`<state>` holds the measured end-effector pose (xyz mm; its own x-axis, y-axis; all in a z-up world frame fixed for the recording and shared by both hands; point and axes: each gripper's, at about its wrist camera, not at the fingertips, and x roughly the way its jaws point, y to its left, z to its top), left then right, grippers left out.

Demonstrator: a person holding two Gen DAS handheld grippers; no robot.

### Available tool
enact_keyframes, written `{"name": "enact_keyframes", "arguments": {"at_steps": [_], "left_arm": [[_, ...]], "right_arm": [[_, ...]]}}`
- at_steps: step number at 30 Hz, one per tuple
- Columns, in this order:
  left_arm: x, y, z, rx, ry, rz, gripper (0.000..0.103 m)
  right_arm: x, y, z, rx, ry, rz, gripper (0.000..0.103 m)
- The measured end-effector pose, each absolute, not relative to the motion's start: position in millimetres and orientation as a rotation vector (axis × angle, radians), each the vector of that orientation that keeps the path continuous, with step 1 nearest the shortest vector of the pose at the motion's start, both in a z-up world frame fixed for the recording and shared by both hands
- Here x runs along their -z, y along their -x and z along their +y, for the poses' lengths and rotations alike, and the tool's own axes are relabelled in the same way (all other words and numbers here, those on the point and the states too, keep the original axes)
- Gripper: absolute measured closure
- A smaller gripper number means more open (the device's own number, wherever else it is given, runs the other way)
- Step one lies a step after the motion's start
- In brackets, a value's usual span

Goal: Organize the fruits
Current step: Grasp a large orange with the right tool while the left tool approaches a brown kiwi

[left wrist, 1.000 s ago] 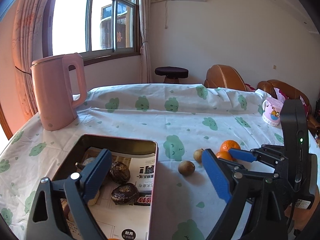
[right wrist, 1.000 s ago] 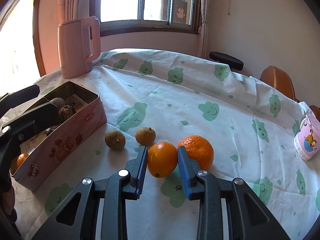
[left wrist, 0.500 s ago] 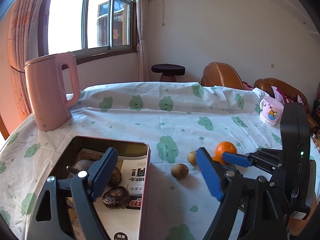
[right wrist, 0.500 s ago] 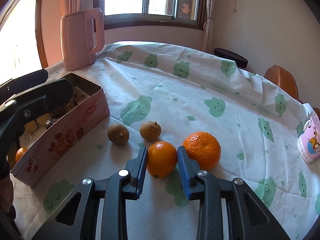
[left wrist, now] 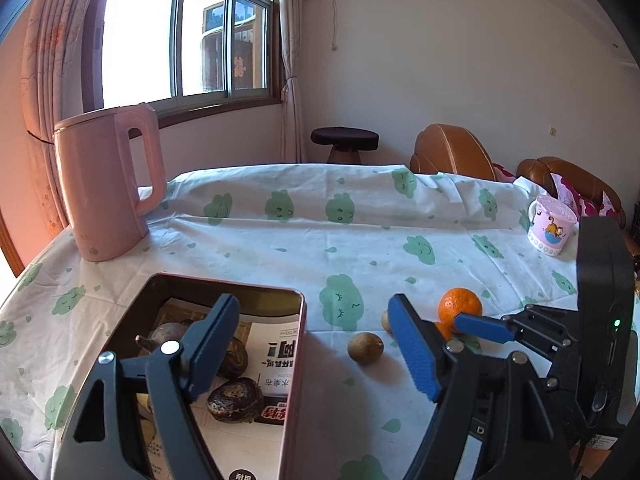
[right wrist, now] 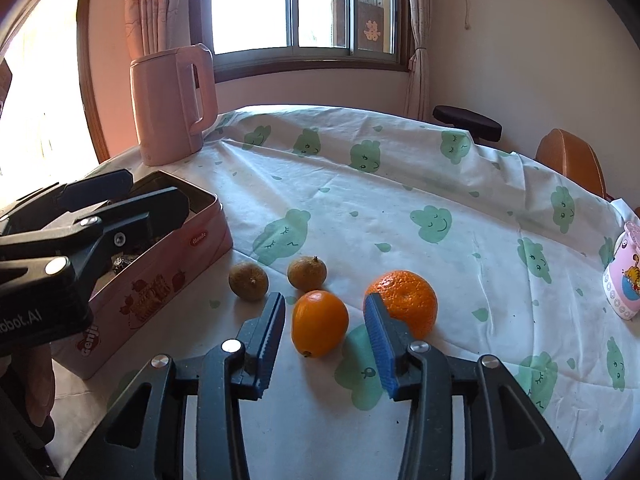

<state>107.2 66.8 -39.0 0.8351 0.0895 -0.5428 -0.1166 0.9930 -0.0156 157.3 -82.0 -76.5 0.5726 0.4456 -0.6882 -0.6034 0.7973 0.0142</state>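
A smooth orange (right wrist: 319,322) lies on the tablecloth between the fingers of my right gripper (right wrist: 325,340), which is open with gaps on both sides. A rougher tangerine (right wrist: 404,307) sits just right of it, also seen in the left wrist view (left wrist: 459,304). Two small brown fruits (right wrist: 248,280) (right wrist: 307,273) lie behind; one shows in the left wrist view (left wrist: 365,347). My left gripper (left wrist: 316,350) is open and empty above the right wall of the pink tin (left wrist: 294,380), which holds several dark fruits (left wrist: 235,399).
A pink kettle (left wrist: 106,184) stands at the back left of the table. A pink mug (left wrist: 551,225) stands at the far right. The tin's side (right wrist: 160,284) is left of the loose fruits. Chairs and a stool stand behind the table.
My right gripper has opened and let go of the smooth orange, which now rests on the cloth. My left gripper has shifted slightly over the tin.
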Motion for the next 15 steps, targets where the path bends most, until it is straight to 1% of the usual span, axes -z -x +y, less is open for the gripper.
{"name": "enact_keyframes", "arguments": {"at_steps": [5, 6, 7, 10, 12, 15], "left_arm": [[43.1, -108.0, 68.4, -0.097, 0.052, 0.583, 0.024], [44.1, -108.4, 67.7, -0.092, 0.051, 0.588, 0.024], [45.1, -108.8, 66.3, -0.083, 0.049, 0.592, 0.025], [46.6, -110.6, 57.4, -0.058, 0.031, 0.605, 0.033], [48.4, -113.3, 46.6, -0.044, -0.001, 0.618, 0.037], [55.0, -121.0, 26.9, -0.019, -0.06, 0.657, 0.04]], "right_arm": [[91.0, -165.8, -68.4, -0.599, 0.308, 0.825, 0.06], [91.0, -165.3, -68.9, -0.593, 0.311, 0.821, 0.063], [89.5, -164.4, -70.7, -0.59, 0.305, 0.81, 0.068], [81.0, -161.6, -83.6, -0.556, 0.253, 0.755, 0.069], [74.3, -159.8, -96.2, -0.515, 0.201, 0.716, 0.069], [69.3, -157.7, -109.0, -0.454, 0.201, 0.679, 0.069]]}}
